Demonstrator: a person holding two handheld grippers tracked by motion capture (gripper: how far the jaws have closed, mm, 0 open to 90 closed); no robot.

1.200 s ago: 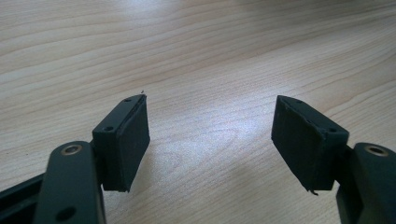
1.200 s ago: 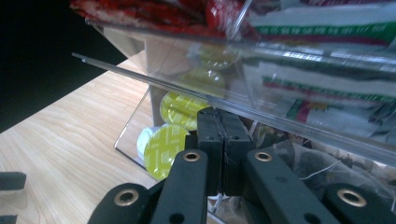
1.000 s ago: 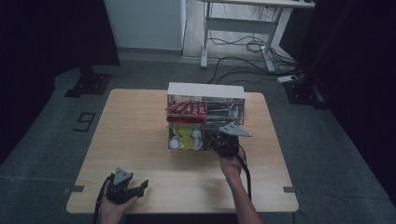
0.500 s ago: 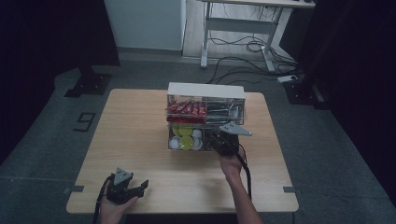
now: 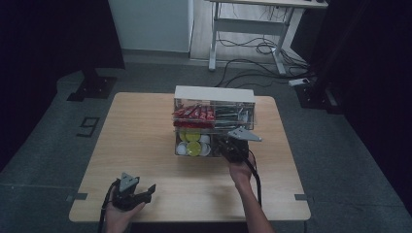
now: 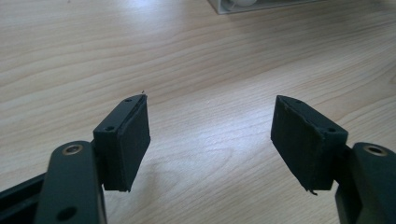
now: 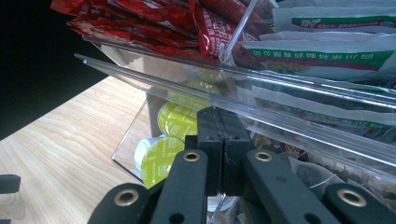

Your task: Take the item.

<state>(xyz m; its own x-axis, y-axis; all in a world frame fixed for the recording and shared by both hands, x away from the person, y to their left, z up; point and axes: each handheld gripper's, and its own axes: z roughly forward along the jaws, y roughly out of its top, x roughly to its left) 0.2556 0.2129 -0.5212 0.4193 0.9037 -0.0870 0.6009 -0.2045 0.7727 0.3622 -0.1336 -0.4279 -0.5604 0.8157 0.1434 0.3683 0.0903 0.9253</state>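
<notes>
A clear plastic organiser (image 5: 214, 94) stands mid-table, with red packets (image 5: 193, 113) and green-and-white packets (image 5: 233, 115) on its upper level and yellow-lidded capsules (image 5: 193, 145) below. My right gripper (image 5: 233, 145) is at the organiser's front right. In the right gripper view, that gripper (image 7: 219, 114) is shut, its tips just under the clear upper shelf edge (image 7: 187, 79), beside the capsules (image 7: 161, 156). Red packets (image 7: 154, 23) and green-and-white packets (image 7: 327, 56) lie above it. I cannot tell if anything thin is pinched. My left gripper (image 5: 145, 191) rests near the table's front left, open over bare wood (image 6: 210, 135).
The wooden table (image 5: 141, 126) has bare room left of the organiser and along its front. Beyond the table stand a desk frame (image 5: 248, 29) with cables on the floor and a dark stand base (image 5: 94, 85).
</notes>
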